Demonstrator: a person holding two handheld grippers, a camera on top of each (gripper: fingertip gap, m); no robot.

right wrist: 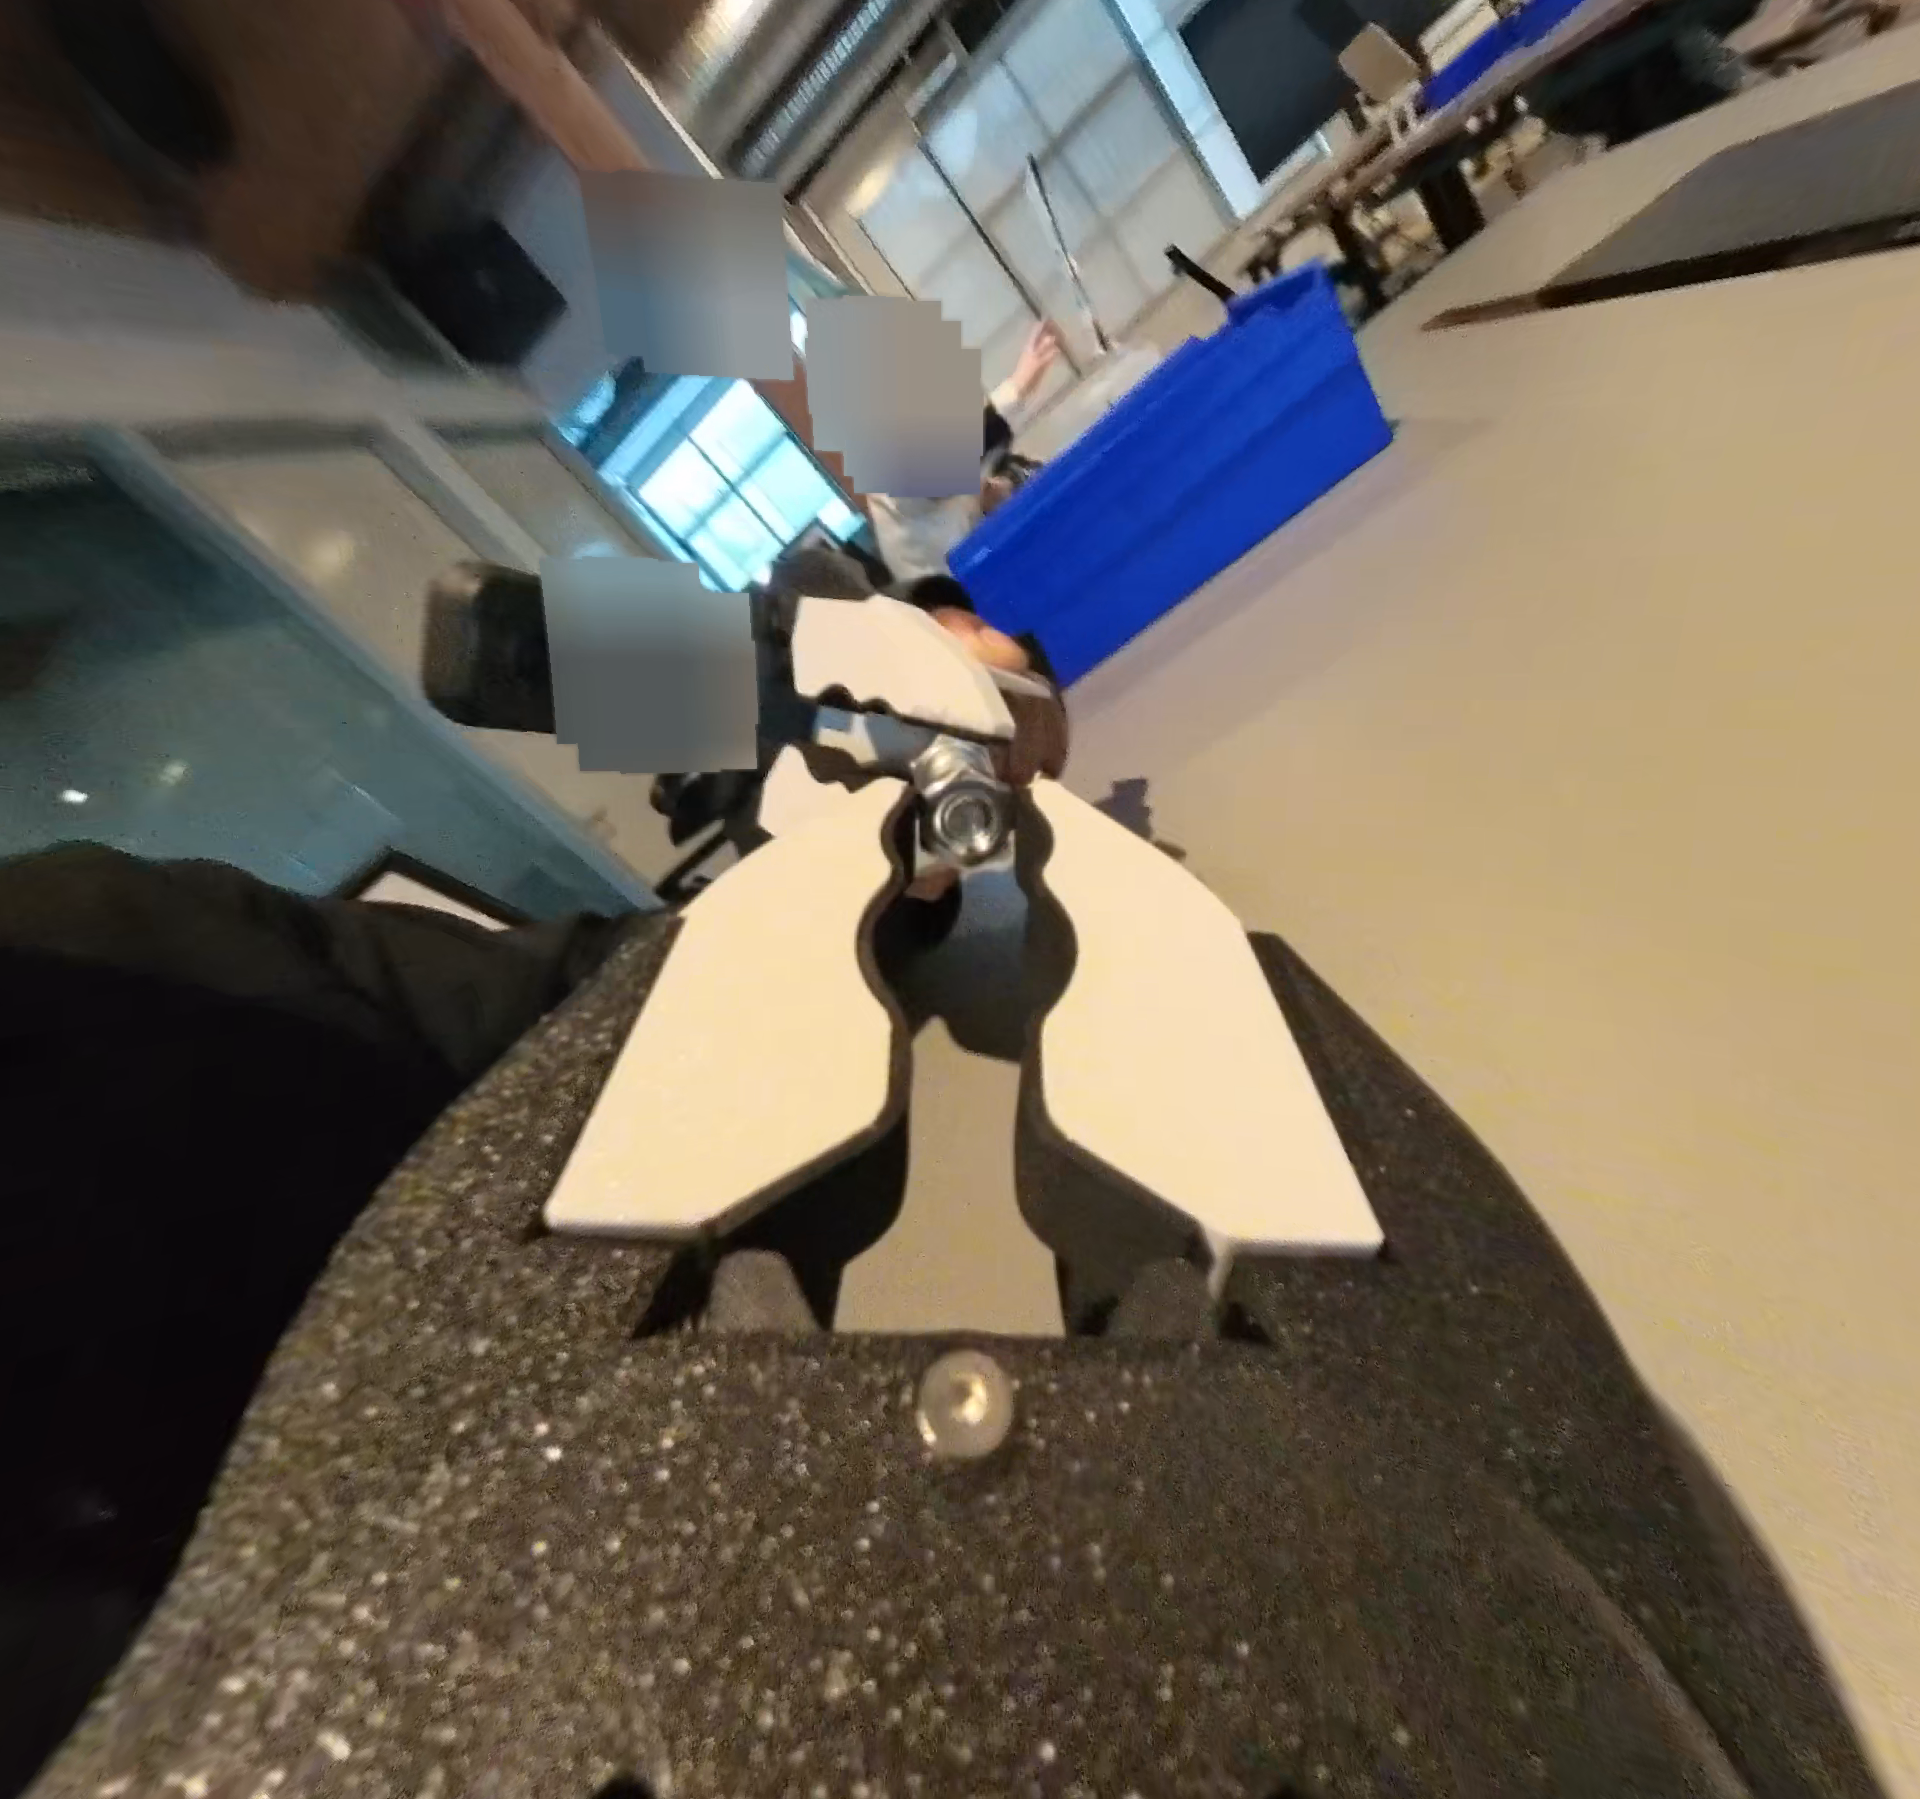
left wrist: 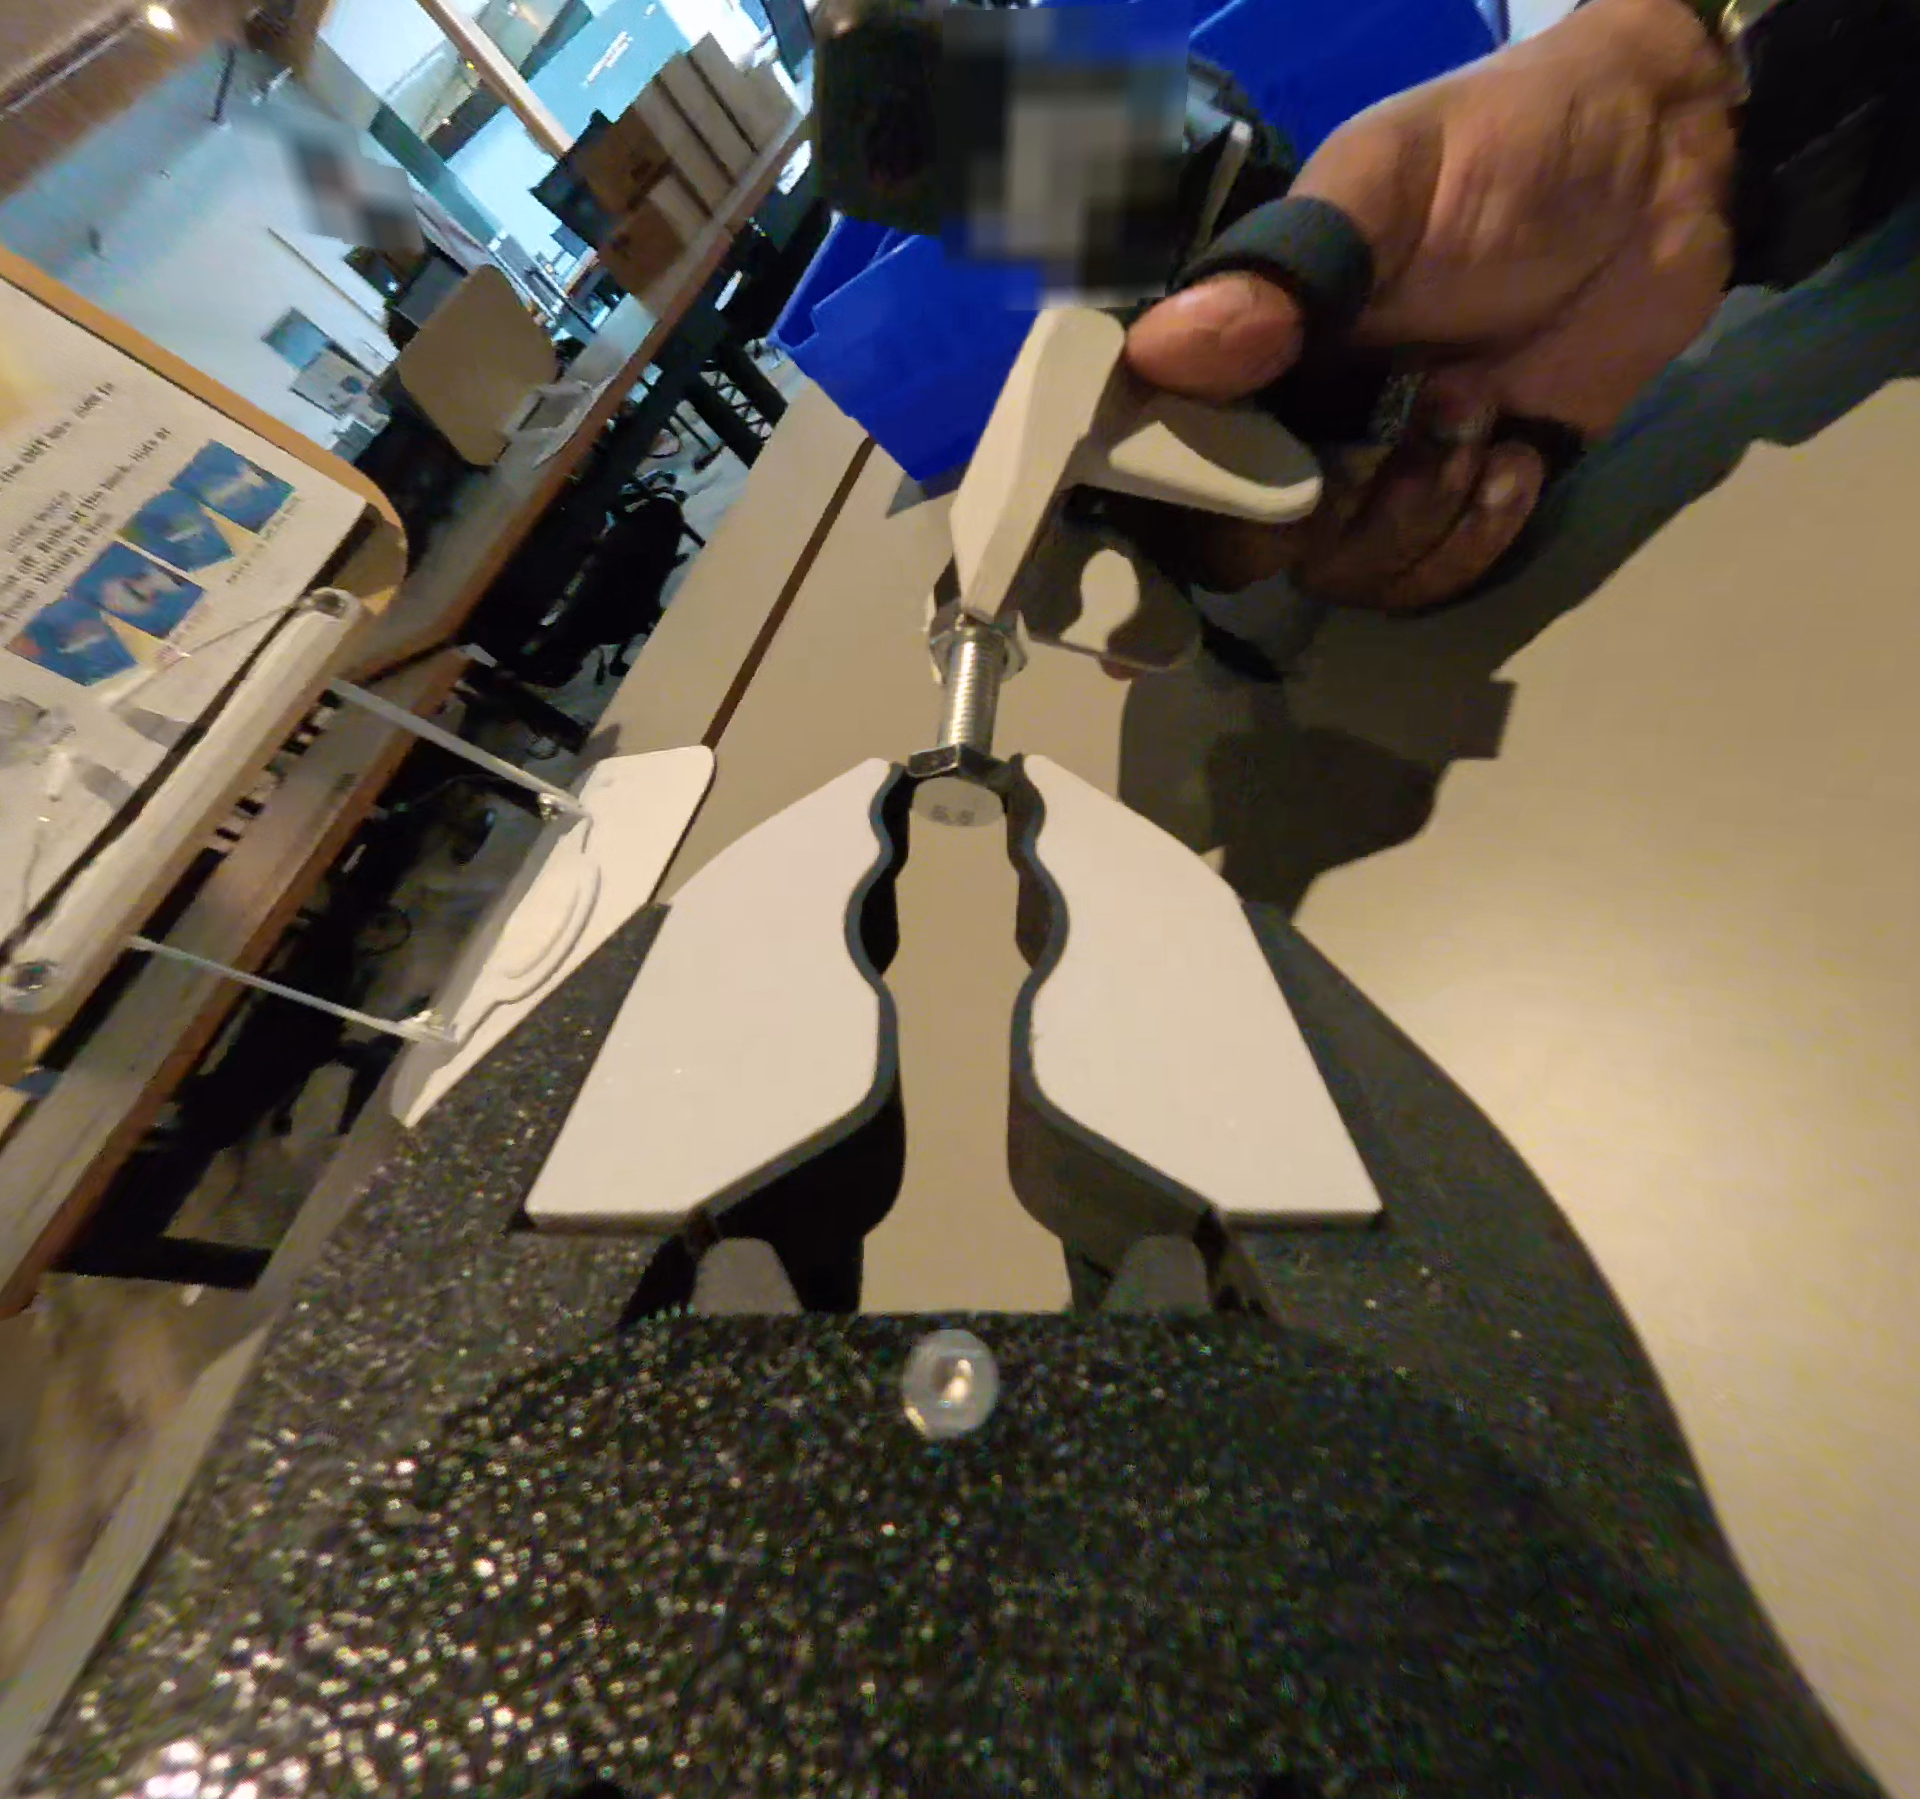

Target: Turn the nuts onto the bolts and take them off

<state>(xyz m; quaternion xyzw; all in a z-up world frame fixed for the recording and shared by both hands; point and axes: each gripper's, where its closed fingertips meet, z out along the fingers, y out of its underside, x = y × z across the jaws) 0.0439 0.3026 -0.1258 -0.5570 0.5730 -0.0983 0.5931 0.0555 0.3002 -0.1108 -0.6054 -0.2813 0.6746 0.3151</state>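
Note:
A silver bolt (left wrist: 964, 689) is held in the air over the beige table (left wrist: 1610, 970). My left gripper (left wrist: 956, 773) is shut on the bolt's hex head, with the threaded shaft pointing away from it. My right gripper (left wrist: 982, 606), held by a hand (left wrist: 1507, 243), is shut on the nut (left wrist: 977, 635) at the far end of the thread. In the right wrist view my right gripper (right wrist: 964, 814) closes around the nut (right wrist: 935, 767), the bolt's tip (right wrist: 966, 822) faces the camera, and the left gripper (right wrist: 914, 721) holds the far end.
Blue bins (left wrist: 1039, 315) stand on the table behind the grippers, and one also shows in the right wrist view (right wrist: 1174, 502). A printed sheet in a clear stand (left wrist: 156, 554) is at the left. More desks and chairs stand farther back.

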